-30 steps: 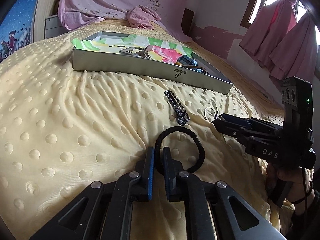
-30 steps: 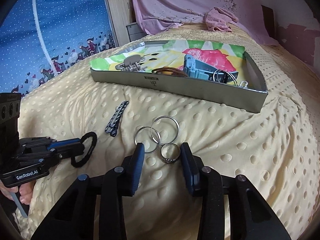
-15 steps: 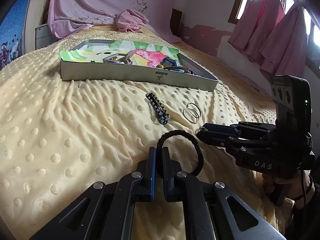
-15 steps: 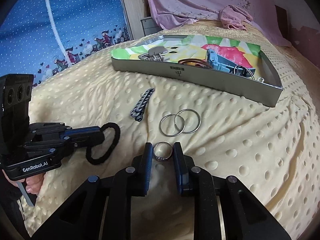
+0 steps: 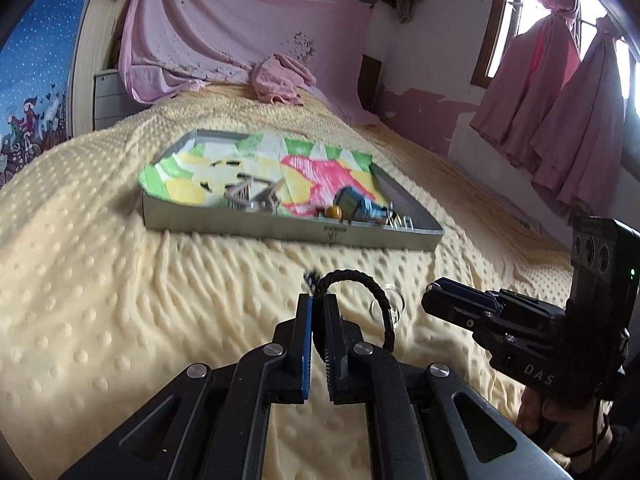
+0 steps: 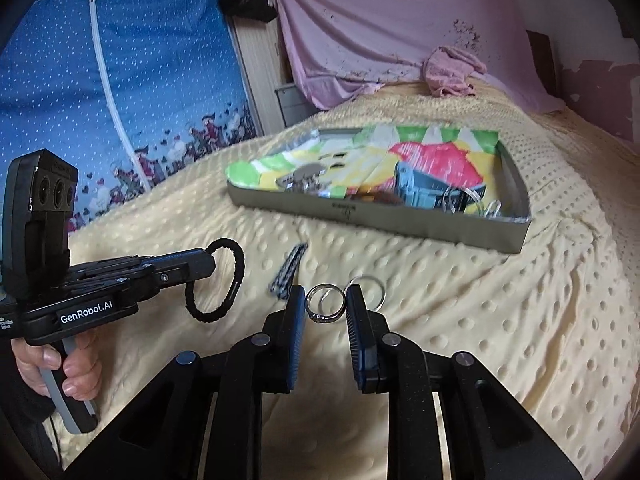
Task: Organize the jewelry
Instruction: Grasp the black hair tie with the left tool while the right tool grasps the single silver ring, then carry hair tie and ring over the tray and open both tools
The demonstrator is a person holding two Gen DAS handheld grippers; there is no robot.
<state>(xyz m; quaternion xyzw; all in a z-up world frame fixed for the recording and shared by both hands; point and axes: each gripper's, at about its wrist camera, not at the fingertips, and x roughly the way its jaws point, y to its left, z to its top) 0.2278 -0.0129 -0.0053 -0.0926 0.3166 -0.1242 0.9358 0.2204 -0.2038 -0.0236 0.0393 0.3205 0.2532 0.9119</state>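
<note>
White lettering reads "GenRobot.AI" on the side of the left gripper [image 6: 208, 266] at the left edge of the right wrist view, and "DAS" shows on the body of the right gripper [image 5: 434, 300] at the right of the left wrist view. A small dark mark on the front wall of the shallow grey metal tray [image 6: 400, 222] is too blurred to read.

The left gripper's fingers are pinched tight on the black braided cord bracelet [image 6: 224, 280], which hangs off the bed as a loop. The right gripper's fingers [image 6: 296, 320] stand narrow with the small silver ring [image 6: 325, 303] clamped between the pads — lifted clear of the yellow dotted bedspread [image 6: 500, 320].

Below them, in the centre of the frame, two thin silver hoops [image 6: 370, 286] and a dark chain-link bracelet [image 6: 289, 268] lie on the bedspread — near the tray's front wall. Bare bedspread stretches to the right of the tray and across the lower right.
</note>
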